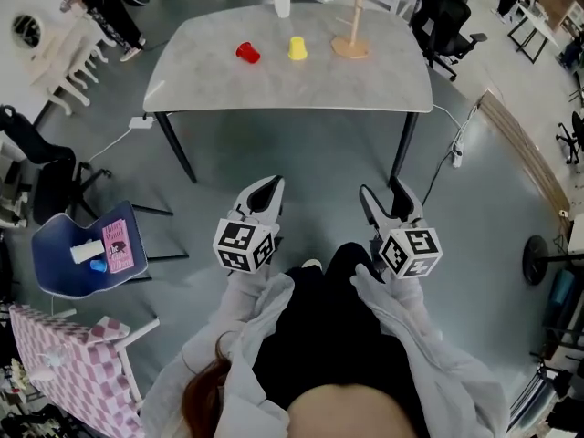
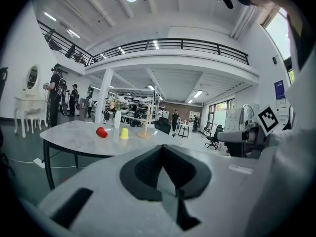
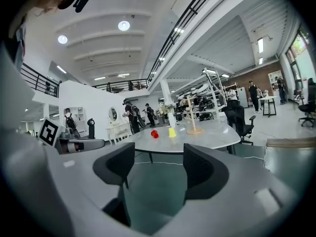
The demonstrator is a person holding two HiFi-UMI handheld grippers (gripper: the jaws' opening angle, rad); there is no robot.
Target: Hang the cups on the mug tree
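Mug tree (image 1: 351,27) carries nothing as far as we can see, so we judge the task not yet begun: both cups are left to pick up and hang, and we stand well back from them.

Largest is the worktop (image 1: 292,85), a grey slab with a mottled, stone-like matte face, rounded corners and thin black legs. On its far edge the mug tree looks like pale wood, a slim upright post on a flat round base.

Close to us, the left gripper (image 1: 272,184) has a smooth pale grey shell, and its dark ribbed fingers are pressed together on nothing. The right gripper (image 1: 383,195) is the same make; its fingers stand wide apart with only floor between them.

Smallest are the cups, both apart from the tree, on its left. The yellow cup (image 1: 297,48) stands near the base, tapered, seemingly mouth down. The red cup (image 1: 247,53) seems to lie on its side farther left; both look like smooth plastic.
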